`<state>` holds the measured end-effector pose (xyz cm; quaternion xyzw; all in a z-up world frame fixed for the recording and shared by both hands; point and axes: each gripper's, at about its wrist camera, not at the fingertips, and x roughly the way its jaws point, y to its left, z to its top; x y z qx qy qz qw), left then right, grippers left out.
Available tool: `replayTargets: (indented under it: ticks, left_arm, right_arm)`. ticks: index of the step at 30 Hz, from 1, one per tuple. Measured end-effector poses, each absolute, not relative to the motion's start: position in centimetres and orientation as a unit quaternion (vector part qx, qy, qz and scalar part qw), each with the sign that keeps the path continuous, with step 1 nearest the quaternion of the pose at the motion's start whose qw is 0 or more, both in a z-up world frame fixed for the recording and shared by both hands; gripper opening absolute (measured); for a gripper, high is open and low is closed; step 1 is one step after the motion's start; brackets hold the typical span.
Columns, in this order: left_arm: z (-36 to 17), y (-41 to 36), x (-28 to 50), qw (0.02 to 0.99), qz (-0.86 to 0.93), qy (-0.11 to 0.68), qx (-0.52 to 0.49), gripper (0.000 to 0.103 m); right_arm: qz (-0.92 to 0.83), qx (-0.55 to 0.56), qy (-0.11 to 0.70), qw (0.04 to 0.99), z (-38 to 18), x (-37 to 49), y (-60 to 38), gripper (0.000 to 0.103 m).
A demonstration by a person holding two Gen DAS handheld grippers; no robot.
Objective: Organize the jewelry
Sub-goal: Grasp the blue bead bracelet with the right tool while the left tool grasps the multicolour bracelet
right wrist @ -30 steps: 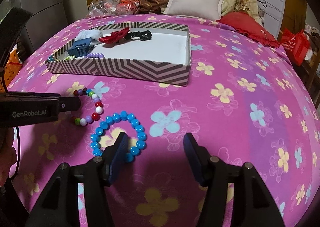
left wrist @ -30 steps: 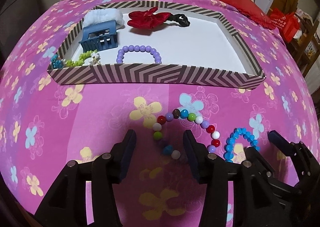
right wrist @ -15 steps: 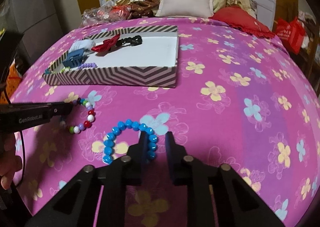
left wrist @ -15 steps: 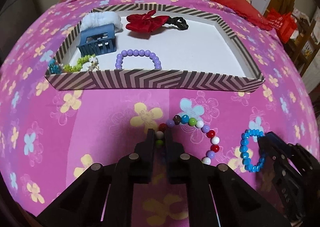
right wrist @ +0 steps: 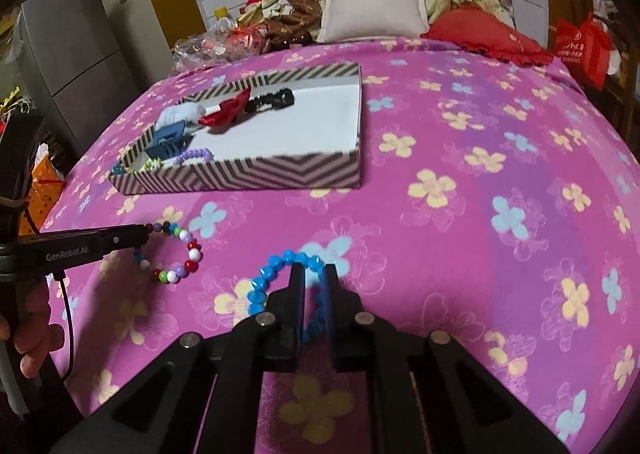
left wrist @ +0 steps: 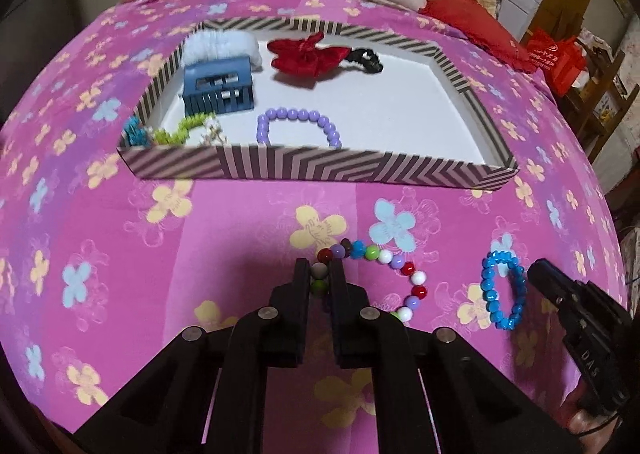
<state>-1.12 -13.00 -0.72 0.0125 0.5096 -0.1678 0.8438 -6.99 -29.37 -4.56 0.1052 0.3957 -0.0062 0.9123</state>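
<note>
My left gripper (left wrist: 320,274) is shut on the multicolour bead bracelet (left wrist: 394,264), pinching its left end, lifted slightly off the pink bedspread; the bracelet also shows in the right wrist view (right wrist: 188,254). My right gripper (right wrist: 313,274) is shut on the blue bead bracelet (right wrist: 268,274), which hangs from it just above the bed; it also shows in the left wrist view (left wrist: 502,290). The striped tray (left wrist: 320,169) lies beyond, holding a purple bracelet (left wrist: 298,121), a blue hair claw (left wrist: 218,89), a red bow (left wrist: 308,53), a black scrunchie (left wrist: 366,57) and a green bracelet (left wrist: 180,131).
A white fluffy item (left wrist: 220,45) sits in the tray's far left corner. Pillows (right wrist: 374,9) and bags lie at the head of the bed. A grey fridge (right wrist: 68,49) stands left of the bed. The tray's right half (left wrist: 400,105) is bare white.
Both grippers went from open to shut, the left on the multicolour bracelet and the right on the blue one. Both have since risen a little with the bracelets.
</note>
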Motion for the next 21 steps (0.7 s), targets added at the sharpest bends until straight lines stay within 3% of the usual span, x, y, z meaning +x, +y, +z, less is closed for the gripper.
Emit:
replayTargets:
  ticks: [7,9,12,15,16,17,18,21]
  left_arm:
    - [0.3,-12.5,-1.2,0.849,-0.169,0.5,0.011,0.008]
    - [0.2,-12.5,-1.4,0.848,-0.169,0.502,0.013,0.008]
    - [0.1,-12.5,-1.5,0.847,-0.169,0.504,0.012,0.008]
    - [0.1,-12.4,-1.6,0.847,-0.17,0.503,0.01,0.008]
    - [0.1,-12.4,-1.6,0.847,-0.17,0.504,0.01,0.008]
    - [0.0,-12.4,-1.6,0.846,-0.171,0.505,0.011,0.008]
    - [0.0,-12.5,-1.7,0.846,-0.172,0.505,0.012,0.008]
    - [0.2,-12.5,-1.7,0.845,-0.176,0.504,0.011,0.008]
  right_arm:
    - [-0.01,0.109,0.402,0.909,-3.8,-7.0,-30.0,0.011]
    - [-0.015,0.098,0.413,0.906,-4.0,-6.8,-29.9,0.032]
    - [-0.015,0.063,0.437,0.897,-4.6,-6.1,-29.0,0.038]
    - [-0.027,0.031,0.462,0.886,-5.5,-5.6,-28.5,0.035]
    - [-0.024,0.03,0.464,0.885,-5.7,-5.5,-28.4,0.029]
    - [-0.022,0.029,0.467,0.883,-5.9,-5.5,-28.4,0.013]
    - [-0.026,0.02,0.46,0.887,-5.9,-5.6,-28.3,0.009]
    - [-0.026,0.024,0.456,0.889,-5.8,-5.8,-28.4,0.009]
